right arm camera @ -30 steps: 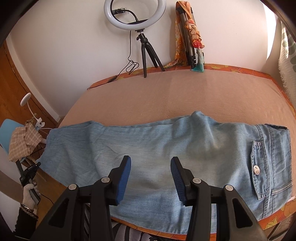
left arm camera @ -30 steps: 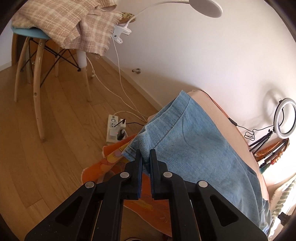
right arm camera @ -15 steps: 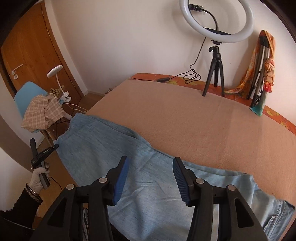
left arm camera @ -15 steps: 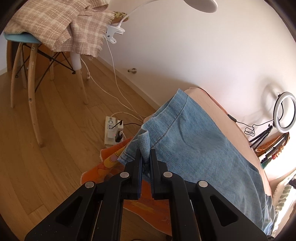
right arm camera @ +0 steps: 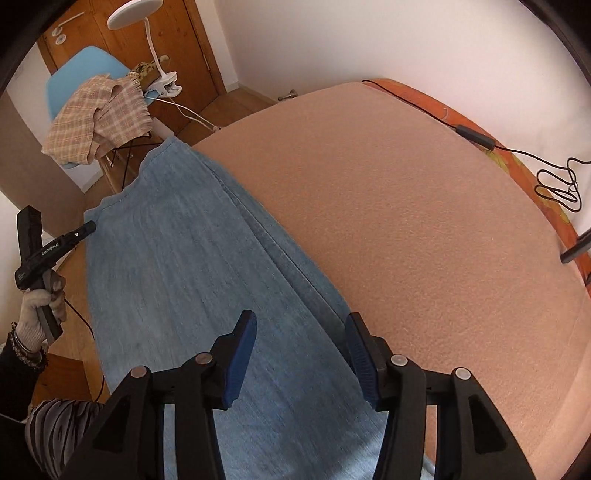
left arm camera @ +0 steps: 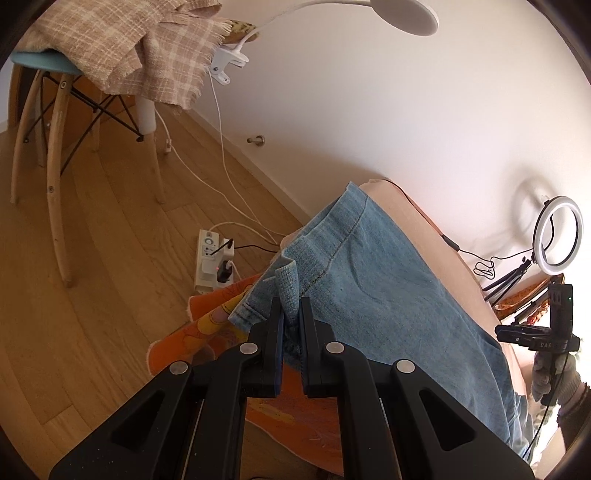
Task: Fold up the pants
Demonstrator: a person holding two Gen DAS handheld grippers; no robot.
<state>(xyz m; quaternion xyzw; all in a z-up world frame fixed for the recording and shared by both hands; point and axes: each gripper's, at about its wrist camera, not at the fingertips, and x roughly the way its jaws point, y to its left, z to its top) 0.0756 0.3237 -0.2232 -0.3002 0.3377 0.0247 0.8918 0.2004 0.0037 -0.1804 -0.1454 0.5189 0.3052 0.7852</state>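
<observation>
Left wrist view: left gripper clamped on a pinched-up fold of denim at the hem corner of the pants, right at the near corner of the bed. Hem end draped toward the bed edge over an orange patterned sheet, above wooden floor with a power strip. Chair with a plaid cloth and a clip lamp beyond. At far right, the other gloved hand with its tool, in front of a ring light.

Right wrist view: right gripper open, nothing between the blue pads, poised over the far long edge of the pants. Pants spread lengthwise on the bed's peach blanket, legs stacked, hems toward the chair. Left hand visible at the left edge by the hem corner.

Step in hand, by judgement: securing the hem end for a lengthwise fold, one corner caught, the second not yet. Next move calls for lowering the right gripper onto the opposite hem corner, closing on both leg layers, then lifting both corners level to carry the hems toward the waistband without dragging the lower layer.
</observation>
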